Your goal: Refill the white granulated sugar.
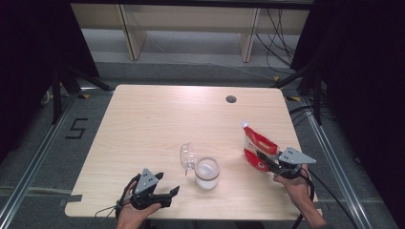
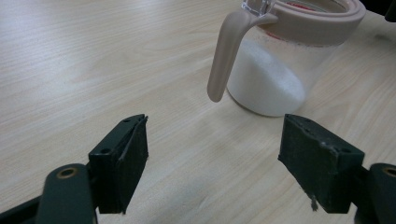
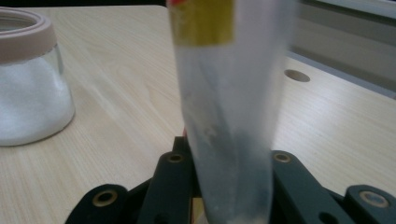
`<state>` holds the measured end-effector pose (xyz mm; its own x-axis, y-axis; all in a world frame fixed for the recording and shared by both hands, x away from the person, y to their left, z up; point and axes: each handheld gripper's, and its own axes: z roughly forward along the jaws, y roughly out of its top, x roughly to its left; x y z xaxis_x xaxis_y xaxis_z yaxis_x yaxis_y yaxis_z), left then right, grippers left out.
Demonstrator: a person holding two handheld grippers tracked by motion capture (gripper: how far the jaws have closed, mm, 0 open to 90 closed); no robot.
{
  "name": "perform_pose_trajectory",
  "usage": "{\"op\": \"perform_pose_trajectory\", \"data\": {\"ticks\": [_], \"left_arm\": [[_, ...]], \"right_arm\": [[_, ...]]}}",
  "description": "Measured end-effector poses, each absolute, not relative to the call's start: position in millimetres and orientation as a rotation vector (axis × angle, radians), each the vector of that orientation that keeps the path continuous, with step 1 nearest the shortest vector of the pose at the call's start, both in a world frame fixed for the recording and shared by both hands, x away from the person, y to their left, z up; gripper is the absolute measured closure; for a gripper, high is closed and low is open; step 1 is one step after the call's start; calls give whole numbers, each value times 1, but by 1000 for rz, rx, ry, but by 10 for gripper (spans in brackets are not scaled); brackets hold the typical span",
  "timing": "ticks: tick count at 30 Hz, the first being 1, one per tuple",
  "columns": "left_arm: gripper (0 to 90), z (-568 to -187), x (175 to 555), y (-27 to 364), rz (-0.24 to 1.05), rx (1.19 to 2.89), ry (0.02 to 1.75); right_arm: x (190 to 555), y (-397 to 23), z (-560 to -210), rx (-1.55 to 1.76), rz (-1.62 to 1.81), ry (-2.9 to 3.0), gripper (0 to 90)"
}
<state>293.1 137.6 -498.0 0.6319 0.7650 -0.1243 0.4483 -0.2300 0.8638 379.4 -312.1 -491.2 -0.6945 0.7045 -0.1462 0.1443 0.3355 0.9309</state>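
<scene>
A clear glass jar (image 1: 207, 174) with a pinkish rim stands near the table's front middle, partly full of white powder; its clear lid (image 1: 186, 155) is flipped open to the left. In the left gripper view the jar (image 2: 280, 70) sits just beyond the jaws, a beige latch (image 2: 223, 58) hanging down its side. My left gripper (image 1: 167, 187) is open on the table, left of the jar, nothing between its fingers (image 2: 122, 161). My right gripper (image 1: 268, 161) is shut on a red and white bag (image 1: 258, 145), held off the table at the right. The bag (image 3: 231, 107) rises between the jaws.
A round cable hole (image 1: 231, 99) lies at the back right of the wooden table (image 1: 143, 124). Wooden furniture legs and cables stand on the floor beyond the far edge. In the right gripper view the jar (image 3: 30, 74) is to the left.
</scene>
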Motion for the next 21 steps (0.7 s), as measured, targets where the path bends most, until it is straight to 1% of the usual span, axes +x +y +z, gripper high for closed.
{"op": "perform_pose_trajectory", "data": {"ticks": [2,4,9,11,12,13,16,18,19,21], "left_arm": [[232,-498,293,137,405,1875,966],[232,-498,293,137,403,1873,965],[231,-498,293,137,408,1867,969],[231,-498,293,138,406,1868,969],[231,-498,293,137,408,1867,969],[231,-498,293,138,408,1867,969],[231,-498,293,138,408,1868,969],[230,-498,293,137,409,1870,969],[231,-498,293,137,408,1872,969],[230,-498,293,138,408,1869,969]], "right_arm": [[378,-314,-492,802,1381,2075,785],[380,-315,-493,789,1379,2057,780],[382,-314,-494,800,1390,2057,741],[379,-314,-494,859,1387,2062,710],[381,-315,-494,846,1383,2041,672],[381,-315,-494,846,1383,2041,672],[378,-313,-493,889,1383,2040,633],[378,-313,-492,844,1370,2029,615],[377,-312,-490,824,1363,2027,570],[374,-311,-489,864,1358,2038,554]]}}
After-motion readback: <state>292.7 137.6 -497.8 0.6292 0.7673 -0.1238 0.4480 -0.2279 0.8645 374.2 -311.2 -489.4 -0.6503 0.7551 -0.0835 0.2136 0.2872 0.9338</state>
